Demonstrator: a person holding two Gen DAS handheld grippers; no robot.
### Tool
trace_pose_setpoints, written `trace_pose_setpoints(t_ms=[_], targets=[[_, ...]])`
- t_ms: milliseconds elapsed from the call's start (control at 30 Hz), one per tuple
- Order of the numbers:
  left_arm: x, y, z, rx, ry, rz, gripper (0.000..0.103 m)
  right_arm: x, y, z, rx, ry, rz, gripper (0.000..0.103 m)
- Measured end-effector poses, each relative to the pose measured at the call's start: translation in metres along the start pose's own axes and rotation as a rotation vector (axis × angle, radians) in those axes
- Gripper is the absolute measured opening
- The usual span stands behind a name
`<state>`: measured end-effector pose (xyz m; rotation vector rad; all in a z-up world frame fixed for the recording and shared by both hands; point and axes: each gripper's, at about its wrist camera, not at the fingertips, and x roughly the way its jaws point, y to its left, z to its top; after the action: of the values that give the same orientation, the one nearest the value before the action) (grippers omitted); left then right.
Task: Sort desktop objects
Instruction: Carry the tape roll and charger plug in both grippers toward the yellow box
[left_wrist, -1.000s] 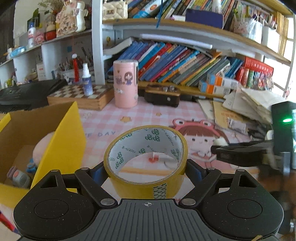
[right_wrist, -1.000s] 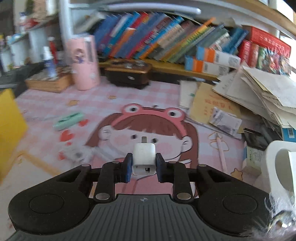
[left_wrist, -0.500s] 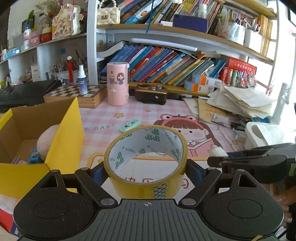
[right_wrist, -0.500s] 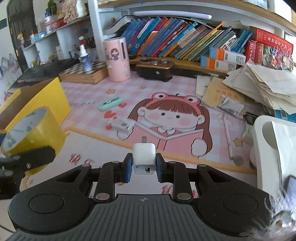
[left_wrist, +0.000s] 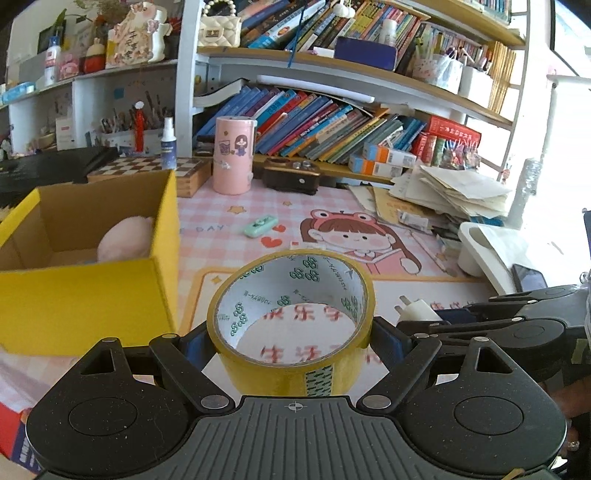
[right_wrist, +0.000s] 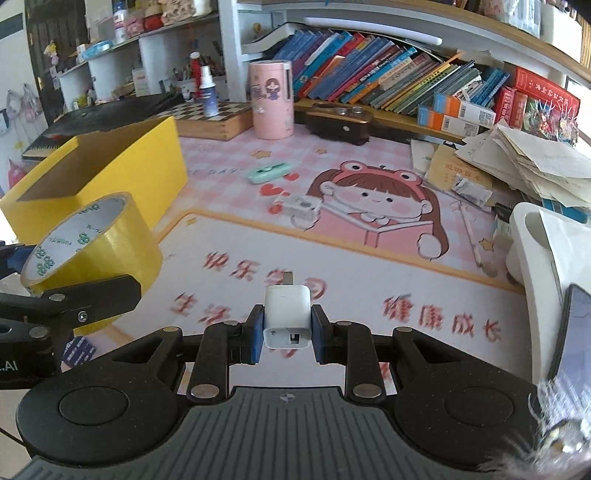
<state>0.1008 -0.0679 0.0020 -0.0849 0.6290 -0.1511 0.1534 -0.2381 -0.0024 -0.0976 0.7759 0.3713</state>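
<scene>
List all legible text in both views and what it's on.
"DAY": pink desk mat, upper left; the letters before it are hidden by the yellow box.
"快乐学": desk mat, seen through the tape roll.
"健康成长": desk mat, near edge in the right wrist view.
".AI": left tongs, at the frame's edge.
Green logo print inside the tape roll: too small to read.
Book spines, box labels: unreadable.

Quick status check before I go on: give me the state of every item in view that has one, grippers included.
left gripper: shut on the tape roll
yellow tape roll: held off the desk, core facing the camera
right gripper: shut on the charger plug
white charger plug: held, prongs pointing away
yellow cardboard box: open, pink plush toy inside
mint green correction tape: lying on the desk mat
spray bottle: upright on the chessboard
</scene>
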Motion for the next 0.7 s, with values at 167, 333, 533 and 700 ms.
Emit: trace_pose_setpoints(t_ms=[167, 333, 533, 700], targets=[[-0.032, 0.02, -0.016, -0.018, -0.009, 0.016, 0.088, -0.021, 0.035, -0.016, -0.016, -0.005, -0.008, 0.023], [-0.06, 0.041, -0.033, -0.042, 0.0, 0.046, 0.087, -0.035, 0.071, -0.034, -0.033, -0.001, 0.015, 0.023], [-0.089, 0.065, -0.049, -0.062, 0.013, 0.106, 0.087, -0.042, 0.11, -0.048, -0.05, 0.021, 0.069, 0.023], [-0.109, 0.085, -0.06, -0.098, 0.013, 0.154, 0.087, -0.044, 0.14, -0.054, -0.073, 0.026, 0.12, 0.023]])
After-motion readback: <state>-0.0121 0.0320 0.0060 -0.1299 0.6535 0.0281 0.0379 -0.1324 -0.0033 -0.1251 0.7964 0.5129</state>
